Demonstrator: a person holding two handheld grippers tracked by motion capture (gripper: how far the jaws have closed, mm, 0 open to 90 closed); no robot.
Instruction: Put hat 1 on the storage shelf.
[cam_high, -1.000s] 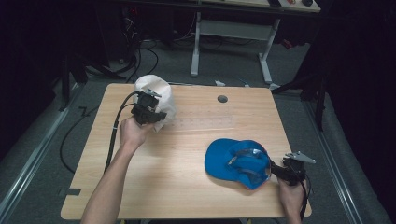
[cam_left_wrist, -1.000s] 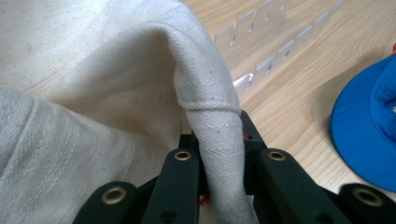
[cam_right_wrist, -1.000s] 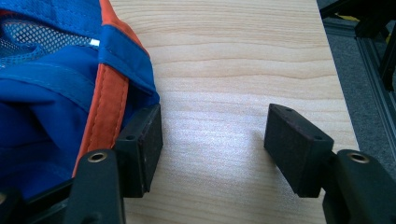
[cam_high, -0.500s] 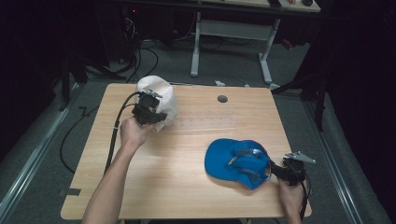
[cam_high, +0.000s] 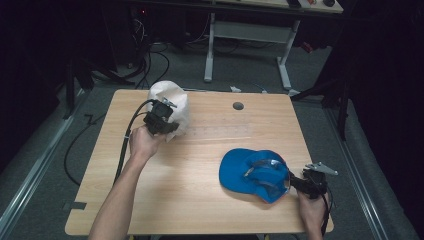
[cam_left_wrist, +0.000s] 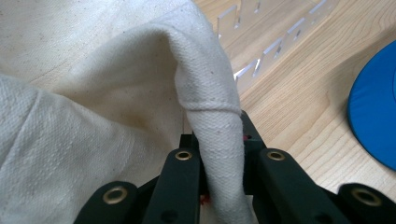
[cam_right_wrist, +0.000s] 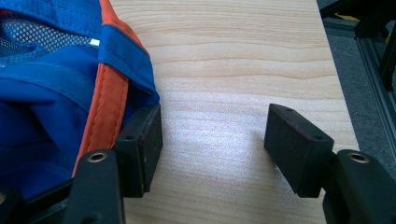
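1. Cream cloth bag is sitting at the far left part of the table, bunched into a rounded heap.
2. Left hand-held gripper is being held against the near side of the bag; in the left gripper view its jaws are pinching a fold of the cream fabric, which is running upright between them and filling the gap.
3. Left hand is wrapping the gripper body just behind, with a black cable trailing from the gripper toward the table's near left edge.
4. Blue cap is lying upside down near the near right corner of the table, well apart from the bag, with its inner lining facing up.
5. Right hand-held gripper is lying low at the cap's right edge, held by the right hand.
6. Right gripper view: jaws are standing spread wide with bare wood between them. One jaw is sitting against the cap's rim beside an orange band; the other is resting clear over the table.
7. Whether that jaw is actually pressing the cap's fabric or only touching it is hard to tell from this angle.
8. Clear plastic strip with notched edges is lying on the wood between the bag and the cap.
9. Small dark round grommet is sitting in the tabletop near the far edge.
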